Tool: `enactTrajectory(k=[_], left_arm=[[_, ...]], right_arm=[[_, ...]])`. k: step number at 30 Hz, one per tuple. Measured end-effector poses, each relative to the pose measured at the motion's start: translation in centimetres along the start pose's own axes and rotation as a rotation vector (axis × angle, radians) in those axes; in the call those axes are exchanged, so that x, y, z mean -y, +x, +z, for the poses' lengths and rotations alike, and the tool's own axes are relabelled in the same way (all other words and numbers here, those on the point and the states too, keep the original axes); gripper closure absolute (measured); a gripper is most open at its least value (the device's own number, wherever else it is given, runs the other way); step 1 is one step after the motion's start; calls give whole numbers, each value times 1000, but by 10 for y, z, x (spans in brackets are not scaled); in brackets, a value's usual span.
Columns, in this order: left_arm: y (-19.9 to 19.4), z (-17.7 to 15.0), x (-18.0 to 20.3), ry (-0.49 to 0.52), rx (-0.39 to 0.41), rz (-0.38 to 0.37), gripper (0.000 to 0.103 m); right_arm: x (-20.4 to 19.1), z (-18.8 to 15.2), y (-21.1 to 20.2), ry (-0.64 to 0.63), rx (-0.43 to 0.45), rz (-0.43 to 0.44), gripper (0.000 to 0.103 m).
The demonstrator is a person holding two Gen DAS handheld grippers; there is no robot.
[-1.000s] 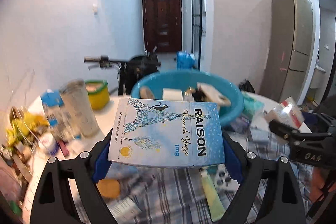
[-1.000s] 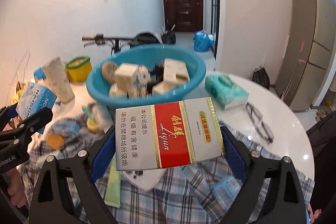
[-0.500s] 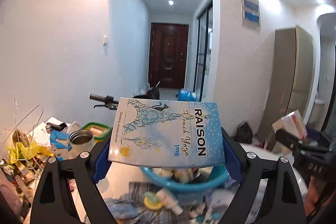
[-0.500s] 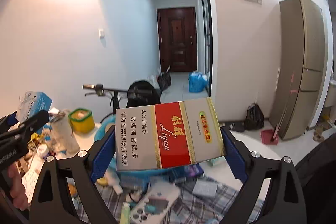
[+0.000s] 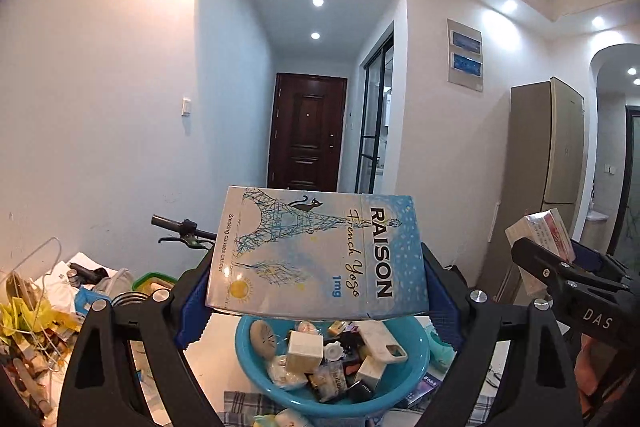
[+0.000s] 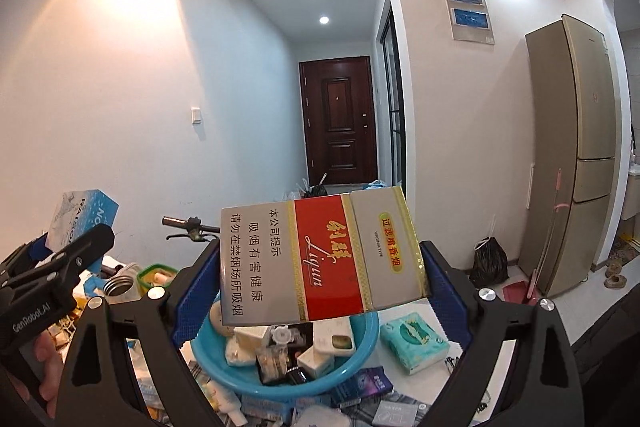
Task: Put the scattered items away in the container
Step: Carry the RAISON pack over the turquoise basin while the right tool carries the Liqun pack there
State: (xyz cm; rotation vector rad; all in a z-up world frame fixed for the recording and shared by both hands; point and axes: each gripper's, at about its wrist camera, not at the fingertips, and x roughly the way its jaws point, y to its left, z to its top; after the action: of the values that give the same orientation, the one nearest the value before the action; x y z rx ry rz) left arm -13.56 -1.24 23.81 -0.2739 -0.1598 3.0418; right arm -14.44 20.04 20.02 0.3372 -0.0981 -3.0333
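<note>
Both grippers have risen since a second ago, so the blue basin (image 5: 412, 379) now sits low in each view, under the held packs. The left gripper (image 5: 316, 287) clamps a pale blue RAISON cigarette pack (image 5: 320, 259) printed with an Eiffel Tower and a black cat. The right gripper (image 6: 320, 287) clamps a silver-and-red Liqun cigarette pack (image 6: 324, 259). Two packs, one per claw, both held in the air above the basin, which is piled with small boxes, a phone case and wrapped items. A teal tissue pack (image 6: 414, 343) lies beside it on the white table (image 6: 400, 383).
</note>
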Motion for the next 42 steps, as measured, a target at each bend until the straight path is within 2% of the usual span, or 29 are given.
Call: enactTrajectory(k=[4, 8, 17, 22, 28, 35, 38, 42], left_arm=[[20, 3, -1, 0, -20, -16, 13], [34, 5, -1, 27, -4, -10, 13], [67, 9, -2, 16, 19, -20, 13], [87, 6, -5, 4, 13, -36, 13], [101, -7, -14, 7, 0, 2, 13], [113, -10, -29, -16, -14, 33, 13], [119, -11, -34, -37, -35, 12, 13], [129, -15, -33, -29, -50, 29, 13]], right_arm=[[0, 2, 9, 3, 5, 4, 11], [-4, 4, 18, 0, 16, -4, 11], [-4, 10, 54, 28, 51, -24, 11], [-1, 12, 77, 48, 42, -30, 11], [-7, 11, 88, 28, 69, -47, 11], [-12, -1, 110, 0, 23, -47, 11], [-13, -6, 120, -17, -4, -50, 11], [-8, -13, 136, -5, -50, -32, 11]])
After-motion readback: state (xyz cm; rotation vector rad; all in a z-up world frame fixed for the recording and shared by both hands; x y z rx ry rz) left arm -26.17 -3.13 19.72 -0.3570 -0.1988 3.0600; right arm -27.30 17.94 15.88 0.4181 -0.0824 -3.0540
